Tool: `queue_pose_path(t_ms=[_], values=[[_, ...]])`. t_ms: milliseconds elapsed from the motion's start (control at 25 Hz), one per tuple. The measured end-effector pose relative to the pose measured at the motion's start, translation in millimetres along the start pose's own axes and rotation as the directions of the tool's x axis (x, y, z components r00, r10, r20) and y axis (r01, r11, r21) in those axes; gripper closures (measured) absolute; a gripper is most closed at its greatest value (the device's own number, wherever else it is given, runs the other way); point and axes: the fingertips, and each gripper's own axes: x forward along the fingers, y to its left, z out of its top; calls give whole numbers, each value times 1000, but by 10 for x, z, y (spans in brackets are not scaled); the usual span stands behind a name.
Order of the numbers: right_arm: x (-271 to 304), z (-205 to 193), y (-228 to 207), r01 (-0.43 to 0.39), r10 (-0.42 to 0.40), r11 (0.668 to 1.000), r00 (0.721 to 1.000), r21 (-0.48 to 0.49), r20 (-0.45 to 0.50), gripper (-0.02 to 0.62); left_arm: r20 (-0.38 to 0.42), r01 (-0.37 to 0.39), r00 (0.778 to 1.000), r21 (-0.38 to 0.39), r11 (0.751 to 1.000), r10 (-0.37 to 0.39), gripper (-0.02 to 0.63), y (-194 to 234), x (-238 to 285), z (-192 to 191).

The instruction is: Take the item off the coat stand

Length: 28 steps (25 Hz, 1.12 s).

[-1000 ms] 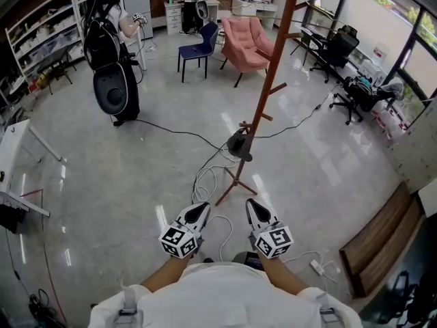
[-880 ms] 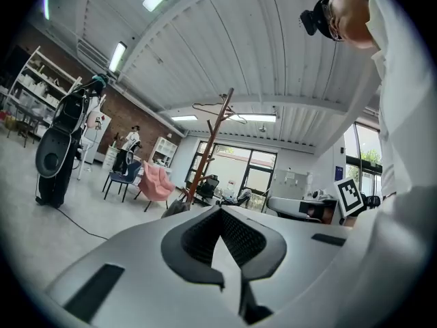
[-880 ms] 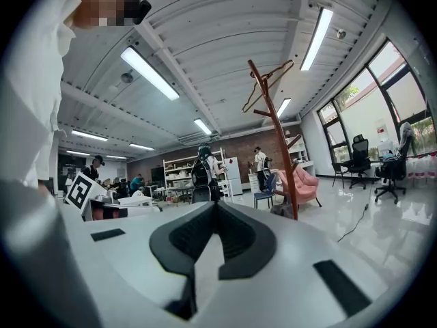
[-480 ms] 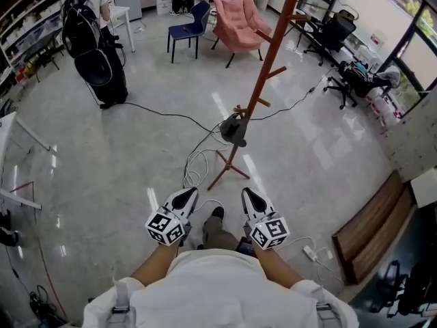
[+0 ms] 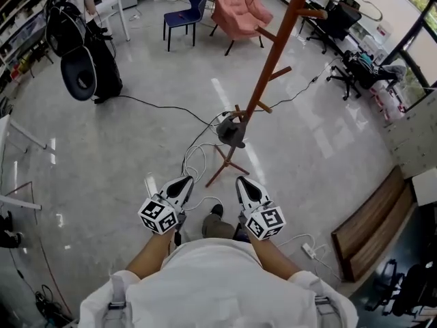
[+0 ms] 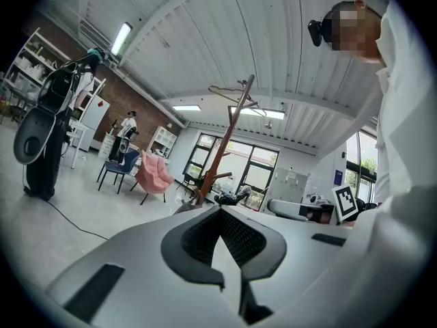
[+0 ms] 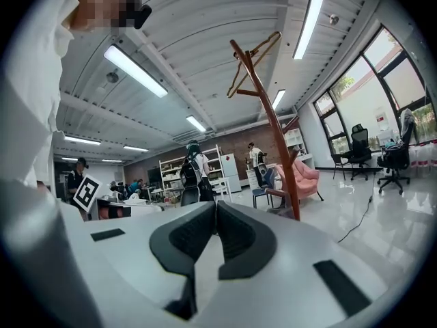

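- Plainly, both tools are idle: the left gripper (image 5: 182,182) and the right gripper (image 5: 244,182) have their jaws pressed together on nothing. They are held low at the waist and aimed at the stand, probably because no reach has begun.
- The tall reddish-brown wooden coat stand (image 5: 268,67) rises just ahead.
- A thin brown clothes hanger (image 7: 252,57) hooks over its topmost peg — likely the item, well above both grippers.
- A dark grey lump (image 5: 231,132) sits low on the pole; I can't tell what it is.
- One gripper will need to rise and open.
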Motion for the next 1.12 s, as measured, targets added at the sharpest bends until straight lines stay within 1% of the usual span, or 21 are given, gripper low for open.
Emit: queue_pose_path(t_ms=[160, 320, 400, 520, 720, 880, 1000, 1120], values=[[391, 72, -260, -17, 17, 1000, 1000, 5, -7, 569, 9, 14, 1000, 15, 1000, -14, 592, 251, 371, 208], [643, 264, -426, -37, 37, 999, 999, -5, -2, 569, 15, 23, 1000, 29, 999, -24, 592, 412, 649, 424], [743, 322, -509, -46, 46, 999, 999, -12, 0, 569, 9, 23, 1000, 44, 999, -24, 592, 511, 795, 480], [903, 344, -691, -46, 46, 999, 999, -16, -4, 569, -10, 27, 1000, 43, 999, -27, 592, 689, 1051, 523], [1061, 339, -930, -27, 27, 1000, 1000, -4, -15, 569, -37, 67, 997, 65, 996, -65, 592, 831, 1357, 609], [1166, 390, -946, -14, 14, 1000, 1000, -2, -21, 569, -66, 99, 993, 75, 992, -94, 592, 987, 1470, 753], [1238, 404, -933, 21, -21, 1000, 1000, 5, -23, 569, -99, 136, 987, 74, 988, -128, 592, 1109, 1511, 833], [1340, 460, -1011, 61, -61, 998, 998, 7, -17, 569, -136, 187, 975, 94, 978, -173, 592, 1191, 1675, 907]])
